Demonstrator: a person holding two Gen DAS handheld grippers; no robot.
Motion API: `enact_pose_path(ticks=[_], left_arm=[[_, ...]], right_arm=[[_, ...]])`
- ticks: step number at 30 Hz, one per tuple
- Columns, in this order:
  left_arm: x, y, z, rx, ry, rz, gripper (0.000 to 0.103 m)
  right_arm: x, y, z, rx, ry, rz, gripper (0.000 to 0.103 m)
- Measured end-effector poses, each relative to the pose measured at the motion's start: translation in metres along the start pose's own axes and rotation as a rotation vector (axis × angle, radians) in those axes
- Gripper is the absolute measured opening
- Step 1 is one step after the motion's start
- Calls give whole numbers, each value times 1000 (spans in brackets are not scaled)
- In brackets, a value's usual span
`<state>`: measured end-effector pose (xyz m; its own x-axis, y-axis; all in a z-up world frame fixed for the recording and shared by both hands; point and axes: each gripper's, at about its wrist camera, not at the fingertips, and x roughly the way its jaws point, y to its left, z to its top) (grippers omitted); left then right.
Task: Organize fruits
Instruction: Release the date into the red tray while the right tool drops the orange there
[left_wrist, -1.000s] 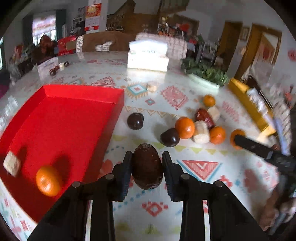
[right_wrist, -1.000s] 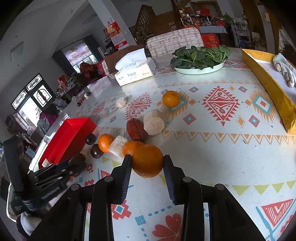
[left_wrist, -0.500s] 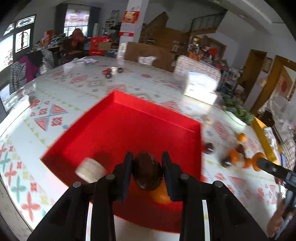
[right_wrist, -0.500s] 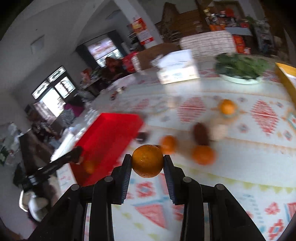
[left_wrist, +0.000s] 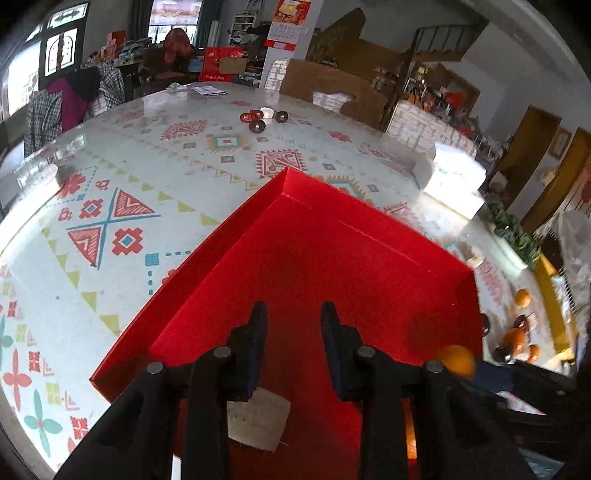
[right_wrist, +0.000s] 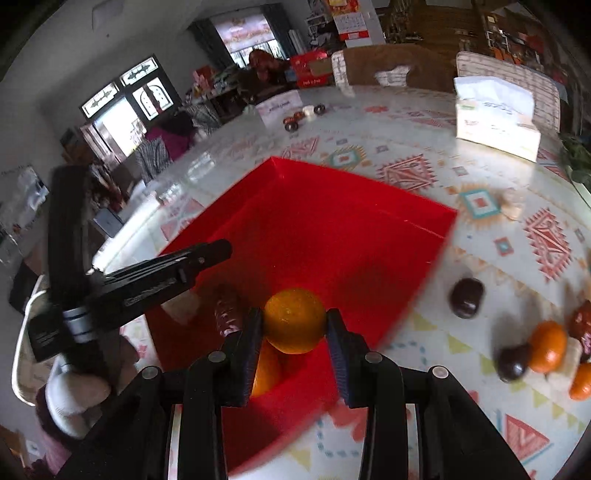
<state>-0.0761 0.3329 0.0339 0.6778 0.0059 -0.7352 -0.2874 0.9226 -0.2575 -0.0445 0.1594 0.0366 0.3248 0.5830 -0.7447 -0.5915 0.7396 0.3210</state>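
The red tray (left_wrist: 332, 258) fills the left wrist view. My left gripper (left_wrist: 290, 314) hangs over it, jaws opening, with nothing between them. Below it lies a white chunk (left_wrist: 258, 421). In the right wrist view a dark brown fruit (right_wrist: 227, 310) lies in the tray (right_wrist: 351, 240) by the left gripper (right_wrist: 221, 249). My right gripper (right_wrist: 293, 314) holds an orange (right_wrist: 295, 319) over the tray's near corner; its jaws are opening, but the pads still touch the fruit. A second orange (right_wrist: 266, 369) lies in the tray underneath. Loose fruit, including a dark plum (right_wrist: 467, 297) and an orange (right_wrist: 546, 350), stays on the table.
A tissue box (right_wrist: 495, 122) stands at the back right of the patterned tablecloth (left_wrist: 129, 221). A plate of greens (left_wrist: 513, 236) and a yellow box (left_wrist: 554, 306) sit at the right edge. Small dark items (left_wrist: 262, 118) lie far across. A person sits beyond the table.
My left gripper swung from the table over the red tray and let go of the dark fruit. The right gripper carried the orange from the fruit pile to above the tray.
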Motion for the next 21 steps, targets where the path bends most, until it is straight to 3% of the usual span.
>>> enact_pose_path(ticks=[3, 7, 13, 21], left_arm=[[-14, 3, -4, -21, -36, -18, 48], [-31, 2, -10, -22, -66, -28, 54], [-63, -5, -22, -55, -107, -62, 66], [-92, -49, -44, -28, -118, -161, 74]], right_arm=[[8, 3, 2, -2, 10, 6, 41], [0, 2, 4, -17, -26, -20, 54], [-37, -9, -5, 27, -93, -5, 54], [-93, -37, -51, 90, -159, -25, 56]])
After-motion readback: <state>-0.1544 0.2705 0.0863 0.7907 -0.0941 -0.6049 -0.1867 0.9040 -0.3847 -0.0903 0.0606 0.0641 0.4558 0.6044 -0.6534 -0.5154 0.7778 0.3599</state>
